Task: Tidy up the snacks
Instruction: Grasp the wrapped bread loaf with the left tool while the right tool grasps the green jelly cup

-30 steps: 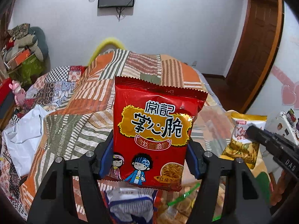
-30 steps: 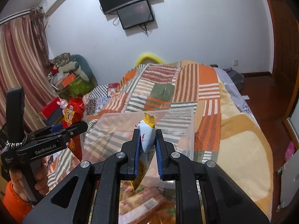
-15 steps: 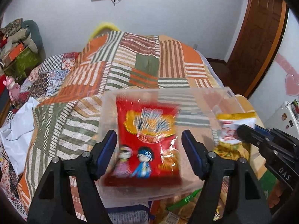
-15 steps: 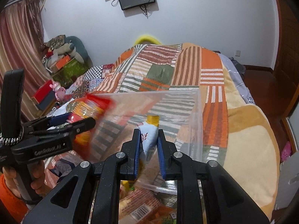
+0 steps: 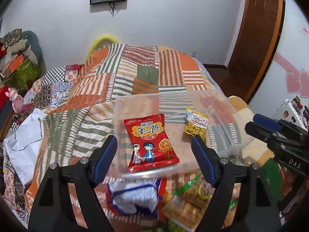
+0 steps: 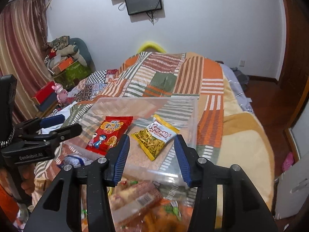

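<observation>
- My left gripper (image 5: 153, 152) has its jaws spread wide, nothing between them; it hangs over the near edge of the clear plastic bin (image 5: 222, 100), centre of the left view.
- My right gripper (image 6: 152, 154) is spread wide too and holds nothing; it sits low centre in the right view.
- Red snack packet (image 5: 150, 139) lies flat on the bin floor, left side; yellow snack packet (image 6: 157, 137) lies flat beside it to the right, apart from it.
- Judgement: both drops look done, so the step in hand is going for the next snacks.
- To do it well: lift clear of the bin rim first, then drop to the loose pile (image 6: 139, 199) at the bottom of the frame just in front of the bin, and pinch a packet by a sealed edge, not the puffed middle, so it doesn't slip or crush.
- Keep my two grippers apart; they sit close over the bin.
- Writing: red packet has large Chinese characters and two cartoon kids; yellow packet reads roughly "Kaka", blurred so not sure.
- Gripper bodies read "GenRobot.AI" and "DAS".
- A barcode shows on a pile packet; digits are unreadable.
</observation>
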Motion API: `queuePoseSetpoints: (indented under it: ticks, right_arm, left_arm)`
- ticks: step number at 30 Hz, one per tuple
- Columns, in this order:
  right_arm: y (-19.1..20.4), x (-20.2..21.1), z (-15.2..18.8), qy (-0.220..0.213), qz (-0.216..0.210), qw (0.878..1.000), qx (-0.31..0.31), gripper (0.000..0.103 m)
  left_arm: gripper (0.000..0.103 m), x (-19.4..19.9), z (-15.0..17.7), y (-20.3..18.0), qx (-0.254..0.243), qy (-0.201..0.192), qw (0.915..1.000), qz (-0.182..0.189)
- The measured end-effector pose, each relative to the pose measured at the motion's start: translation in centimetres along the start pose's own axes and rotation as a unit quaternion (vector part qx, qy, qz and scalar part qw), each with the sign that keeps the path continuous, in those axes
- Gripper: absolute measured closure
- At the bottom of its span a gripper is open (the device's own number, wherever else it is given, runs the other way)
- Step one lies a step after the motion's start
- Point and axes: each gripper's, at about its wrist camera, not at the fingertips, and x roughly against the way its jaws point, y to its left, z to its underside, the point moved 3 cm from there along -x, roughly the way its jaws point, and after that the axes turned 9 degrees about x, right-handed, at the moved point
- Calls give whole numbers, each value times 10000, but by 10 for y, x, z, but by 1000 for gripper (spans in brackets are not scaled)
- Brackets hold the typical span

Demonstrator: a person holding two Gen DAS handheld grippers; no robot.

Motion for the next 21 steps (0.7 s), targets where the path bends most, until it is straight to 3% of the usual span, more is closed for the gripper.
queuePoseSetpoints:
  ticks: [6,13,21]
  right_arm:
    - [1,34,9,-254,127,9996,12,48]
    - [2,55,27,-256,243,9994,29,47]
    - [-2,61,62,20,359,9993,-96,43]
  left_arm:
    - [18,41,15,10,-91,-154,9998,45]
    - [9,69,45,32,-49,-137,9998,-112]
    - [8,68,87,67,241,240,9988,-350]
